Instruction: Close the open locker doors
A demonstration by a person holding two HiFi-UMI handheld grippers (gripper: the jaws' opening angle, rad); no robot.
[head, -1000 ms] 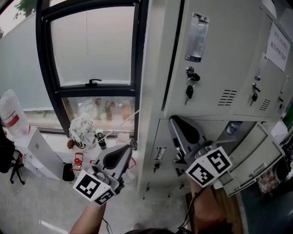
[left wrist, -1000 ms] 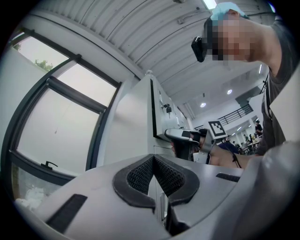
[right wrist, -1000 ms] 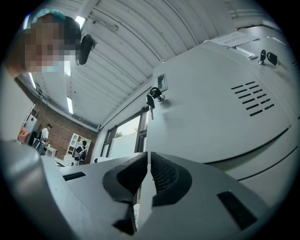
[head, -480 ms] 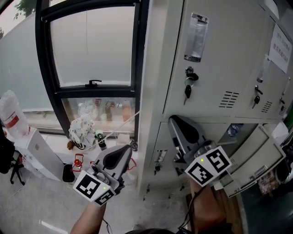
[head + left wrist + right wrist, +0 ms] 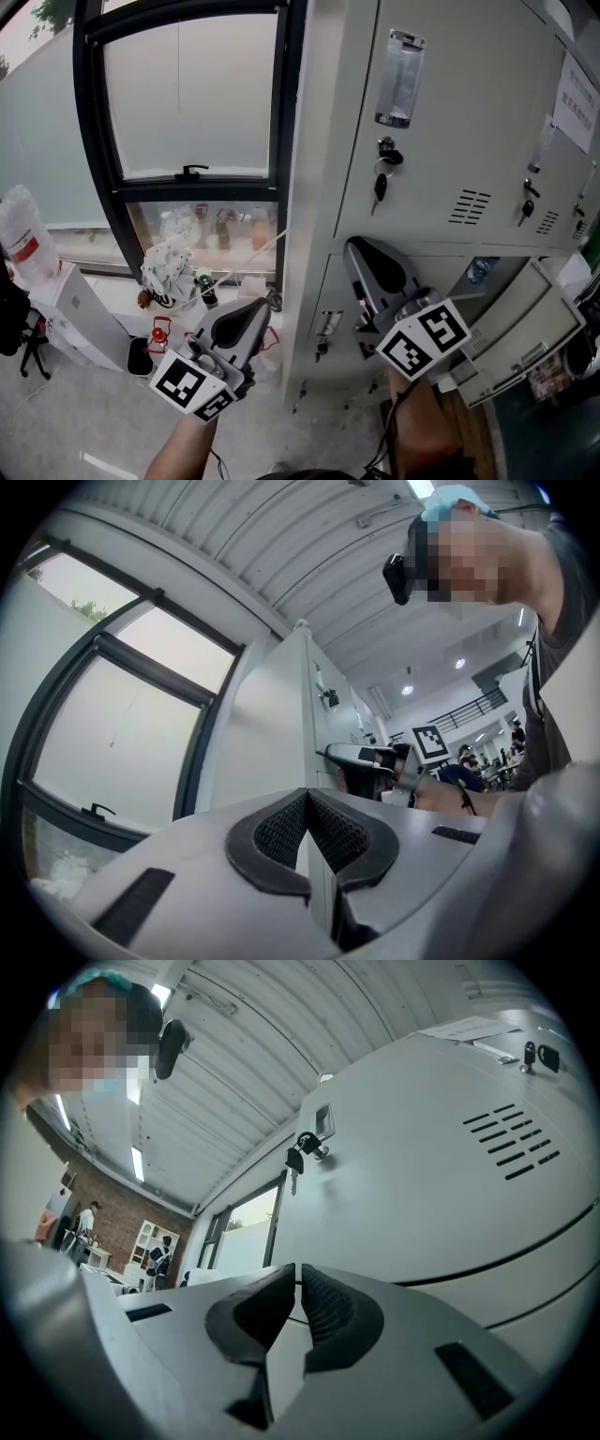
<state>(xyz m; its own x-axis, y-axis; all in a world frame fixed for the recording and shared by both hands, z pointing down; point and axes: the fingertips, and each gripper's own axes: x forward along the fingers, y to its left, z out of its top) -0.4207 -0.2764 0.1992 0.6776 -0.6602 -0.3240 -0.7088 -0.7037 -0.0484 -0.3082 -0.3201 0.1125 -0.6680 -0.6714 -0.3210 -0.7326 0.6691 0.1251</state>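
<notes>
Use your right gripper (image 5: pixel 361 258). The open locker door (image 5: pixel 525 323) lies just to the right of its fingers, in the lower row. Your left gripper (image 5: pixel 251 314) hangs well apart from the door, out past the side wall of the locker bank (image 5: pixel 314 187) and in front of the window (image 5: pixel 187 94).

Both sets of fingers are drawn together with nothing between them. The left pads meet at their tips, and the right pads leave only a thin slit. That suits a push rather than a grip.

The door stands swung out toward you, with its long edge running from beside your right gripper away to the right. The right fingers point up and left at the closed upper locker, away from the door, so I judge you must swing them rightward and lay them against the door's outer face. I cannot tell which edge carries the hinges. A bottle (image 5: pixel 478 270) shows in the open compartment behind the door.

The door looks like smooth painted sheet metal and will probably slide under the pads, so press flat. Keys (image 5: pixel 380 183) hang from the upper lock just above the right fingers, so keep clear of them.
</notes>
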